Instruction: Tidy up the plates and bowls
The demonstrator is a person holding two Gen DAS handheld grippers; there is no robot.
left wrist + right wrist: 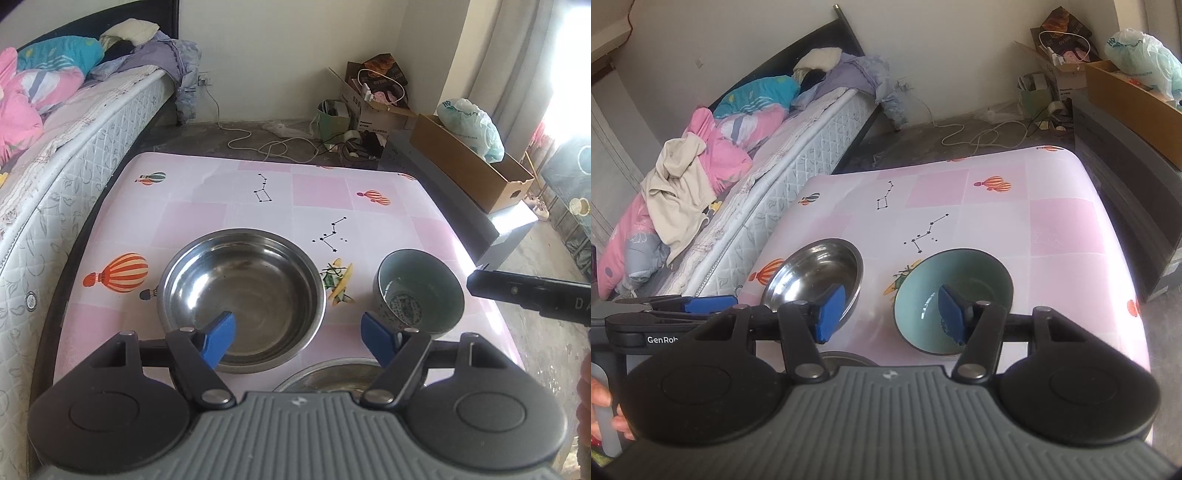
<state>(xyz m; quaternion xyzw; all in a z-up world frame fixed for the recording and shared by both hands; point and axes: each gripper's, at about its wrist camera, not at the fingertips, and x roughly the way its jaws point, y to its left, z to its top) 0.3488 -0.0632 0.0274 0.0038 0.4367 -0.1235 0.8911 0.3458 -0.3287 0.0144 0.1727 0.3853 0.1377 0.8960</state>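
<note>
Here steel bowl point(242, 299) and green bowl point(419, 293) hold nothing.

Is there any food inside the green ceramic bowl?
No, the green ceramic bowl shows only its bare glazed inside in the right wrist view.

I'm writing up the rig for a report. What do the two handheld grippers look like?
Both match: the left gripper and right gripper each have blue flat-padded fingers on black linkage arms with silver pivot pins, two round black housings, and a ribbed grey body with a small white logo. White "GenRob" lettering marks the left one's side.
</note>
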